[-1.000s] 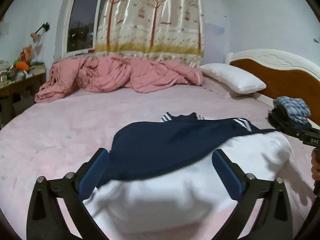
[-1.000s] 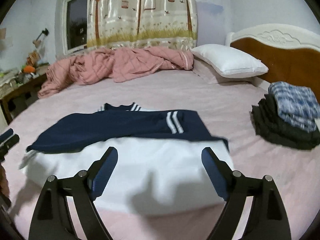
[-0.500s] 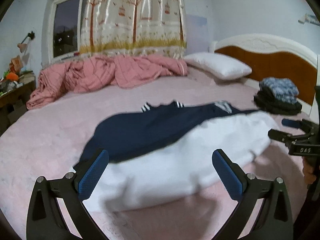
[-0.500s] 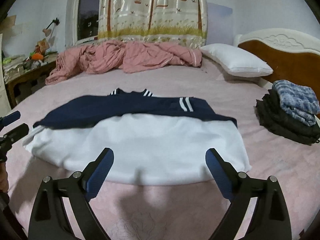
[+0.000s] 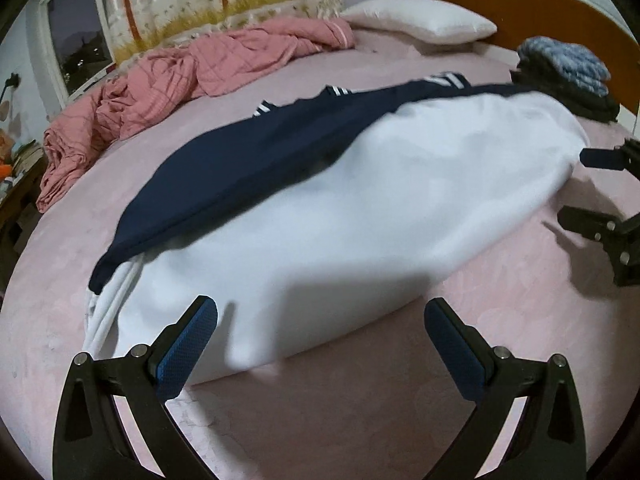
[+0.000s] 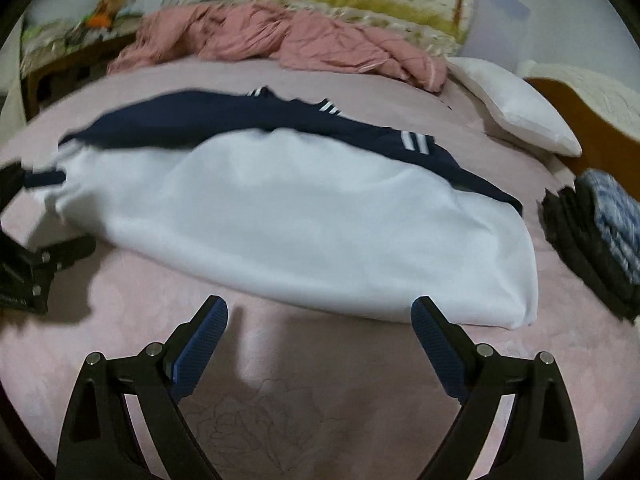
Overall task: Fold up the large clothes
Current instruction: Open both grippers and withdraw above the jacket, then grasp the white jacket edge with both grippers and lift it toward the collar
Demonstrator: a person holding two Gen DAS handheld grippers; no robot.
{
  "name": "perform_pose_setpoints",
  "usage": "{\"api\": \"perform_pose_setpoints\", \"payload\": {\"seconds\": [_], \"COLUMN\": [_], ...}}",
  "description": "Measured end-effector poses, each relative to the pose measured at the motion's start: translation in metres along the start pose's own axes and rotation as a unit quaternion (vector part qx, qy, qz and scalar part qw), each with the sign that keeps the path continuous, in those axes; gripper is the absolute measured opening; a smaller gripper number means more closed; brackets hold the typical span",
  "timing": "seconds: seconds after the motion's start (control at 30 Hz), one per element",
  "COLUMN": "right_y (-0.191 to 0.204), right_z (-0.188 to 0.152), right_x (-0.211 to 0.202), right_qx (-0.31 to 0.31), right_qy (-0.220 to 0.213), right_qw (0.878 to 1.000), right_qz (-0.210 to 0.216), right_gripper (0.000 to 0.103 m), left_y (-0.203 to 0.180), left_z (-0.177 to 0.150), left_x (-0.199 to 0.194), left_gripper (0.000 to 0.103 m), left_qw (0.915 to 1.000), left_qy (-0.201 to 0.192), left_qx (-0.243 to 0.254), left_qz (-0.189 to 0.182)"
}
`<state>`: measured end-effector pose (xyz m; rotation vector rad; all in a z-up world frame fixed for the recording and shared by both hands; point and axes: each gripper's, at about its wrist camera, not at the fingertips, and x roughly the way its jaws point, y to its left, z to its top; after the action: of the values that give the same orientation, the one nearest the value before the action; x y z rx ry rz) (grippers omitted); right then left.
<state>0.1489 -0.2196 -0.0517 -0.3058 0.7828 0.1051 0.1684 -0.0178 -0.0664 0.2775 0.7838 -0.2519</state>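
On pink bed, both claws wide, empty, short of garment's near edge.

A folded garment lies mid-bed, a rumpled quilt behind it, a pillow at the headboard and stacked clothes to its right; both hand-held grippers hang before its near edge.

No readable text, label, brand or number on anything in view

Left gripper and right gripper angle downward, jaws wide, empty.
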Motion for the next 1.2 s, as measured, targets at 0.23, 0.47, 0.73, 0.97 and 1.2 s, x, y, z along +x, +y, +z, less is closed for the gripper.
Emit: {"api": "perform_pose_setpoints", "payload": {"seconds": [0.23, 0.47, 0.73, 0.97, 1.2], "right_y": [0.018, 0.009, -0.031, -0.068, -0.071], "right_z": [0.0, 0.005, 0.01, 0.007, 0.005], "right_x": [0.011, 0.016, 0.03, 0.038, 0.039], "right_qx": [-0.044, -0.031, 0.018, 0.063, 0.07], "right_qy": [0.003, 0.01, 0.035, 0.052, 0.048], "right_qw": [0.999, 0.997, 0.997, 0.994, 0.994], "right_qz": [-0.025, -0.066, -0.074, -0.077, -0.062], "right_gripper": [0.094, 0.094, 0.094, 0.095, 0.096], "left_y": [0.006, 0.029, 0.054, 0.084, 0.067], "left_z": [-0.001, 0.002, 0.001, -0.008, -0.002], "left_x": [0.01, 0.02, 0.025, 0.026, 0.018], "left_gripper": [0.103, 0.103, 0.103, 0.103, 0.102], "left_qw": [0.9997, 0.9982, 0.9965, 0.9905, 0.9977], "left_qy": [0.024, 0.046, 0.055, 0.063, 0.016], "left_qx": [-0.007, -0.035, -0.055, -0.102, -0.06], "left_qz": [-0.006, -0.015, 0.031, 0.066, 0.028]}}
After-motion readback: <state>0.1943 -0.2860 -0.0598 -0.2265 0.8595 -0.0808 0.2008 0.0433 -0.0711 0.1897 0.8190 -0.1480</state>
